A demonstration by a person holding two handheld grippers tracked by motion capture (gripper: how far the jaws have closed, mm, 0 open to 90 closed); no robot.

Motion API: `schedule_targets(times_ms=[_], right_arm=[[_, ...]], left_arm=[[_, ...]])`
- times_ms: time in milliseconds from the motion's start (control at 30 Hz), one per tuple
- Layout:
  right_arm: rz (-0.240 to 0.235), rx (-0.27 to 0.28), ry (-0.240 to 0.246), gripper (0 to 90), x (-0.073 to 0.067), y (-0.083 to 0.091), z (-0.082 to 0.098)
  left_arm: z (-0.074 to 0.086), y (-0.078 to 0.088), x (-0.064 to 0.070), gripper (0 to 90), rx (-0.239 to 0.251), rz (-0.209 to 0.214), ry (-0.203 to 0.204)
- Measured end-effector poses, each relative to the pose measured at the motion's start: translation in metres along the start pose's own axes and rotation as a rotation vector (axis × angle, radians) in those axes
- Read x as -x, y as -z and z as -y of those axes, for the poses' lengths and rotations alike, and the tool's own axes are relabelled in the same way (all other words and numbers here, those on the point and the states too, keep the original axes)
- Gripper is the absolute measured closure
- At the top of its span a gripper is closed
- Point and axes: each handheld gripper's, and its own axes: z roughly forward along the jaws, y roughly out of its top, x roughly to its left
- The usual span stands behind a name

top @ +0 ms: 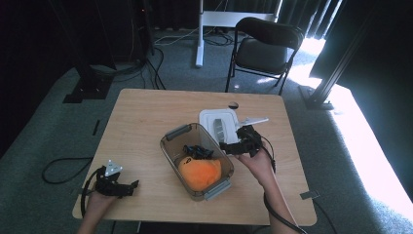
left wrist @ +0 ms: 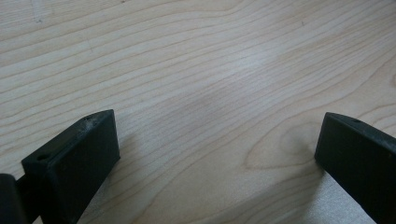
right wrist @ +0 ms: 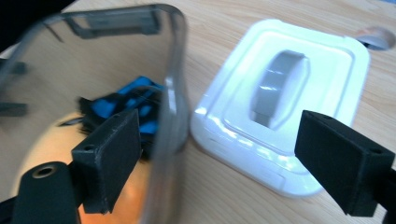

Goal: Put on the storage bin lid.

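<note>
Pale wood-grain table (top: 146,117), seen from above, with a person's two forearms entering from the near edge. Nearest, at the front left corner: left gripper (top: 127,187), held low over bare wood, jaws spread wide with nothing between them (same gap and plain grain in the left gripper view (left wrist: 217,154)). Farther in, just right of centre: clear plastic container (top: 197,161), lid off, grey latches at both ends, holding an orange soft item (top: 199,174) toward the near end and a small blue-and-black object (top: 197,152) behind it. At the container's right rim: right gripper (top: 234,147), jaws parted wide and gripping nothing; in the right gripper view (right wrist: 217,154) one jaw sits inside the clear wall (right wrist: 170,112), the other outside over the table. Just beyond, touching or nearly touching the container's far corner: white lid (top: 217,122) lying flat, grey handle on top (right wrist: 278,88). Farthest, past the table on grey carpet: black folding chair (top: 265,46).
</note>
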Motion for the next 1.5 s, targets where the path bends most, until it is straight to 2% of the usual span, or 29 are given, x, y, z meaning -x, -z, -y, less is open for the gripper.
schedule_targets(times_ms=[67, 167, 367, 567, 733, 800, 900, 1167, 1300, 1433, 1500], right_arm=[[0.009, -0.015, -0.007, 13.6, 0.007, -0.003, 0.003], [0.049, -0.031, -0.022, 13.3, 0.014, -0.008, 0.008], [0.054, -0.054, -0.058, 12.5, 0.027, -0.019, 0.015], [0.086, -0.072, -0.078, 12.6, 0.034, -0.031, 0.019], [0.087, -0.073, -0.101, 13.6, 0.040, -0.041, 0.022], [0.084, -0.077, -0.109, 13.5, 0.041, -0.045, 0.023], [0.117, -0.078, -0.068, 13.7, 0.041, -0.053, 0.026], [0.119, -0.051, -0.094, 13.5, 0.044, -0.070, 0.024], [0.119, -0.061, -0.099, 12.3, 0.042, -0.079, 0.019], [0.141, -0.070, -0.091, 12.3, 0.041, -0.091, 0.016], [0.134, -0.078, -0.101, 12.3, 0.042, -0.096, 0.014]], left_arm=[[0.000, 0.000, 0.000, 0.1, 0.000, 0.000, 0.001], [0.000, 0.000, 0.000, 0.2, -0.001, 0.001, 0.001], [0.000, 0.000, 0.000, 0.1, -0.001, 0.000, 0.001], [0.000, 0.000, 0.000, 0.2, -0.001, 0.000, 0.000], [0.000, 0.000, 0.000, 0.1, -0.001, 0.000, 0.001], [0.000, 0.000, 0.000, 0.1, -0.001, 0.000, 0.001], [0.000, 0.000, 0.000, 0.1, -0.001, 0.000, 0.001], [0.000, 0.000, 0.000, 0.1, 0.000, 0.001, 0.001], [0.000, 0.000, 0.000, 0.2, 0.000, 0.001, 0.001], [0.000, 0.000, 0.000, 0.2, 0.000, 0.001, 0.002], [0.000, 0.000, 0.000, 0.1, -0.001, 0.001, 0.000]])
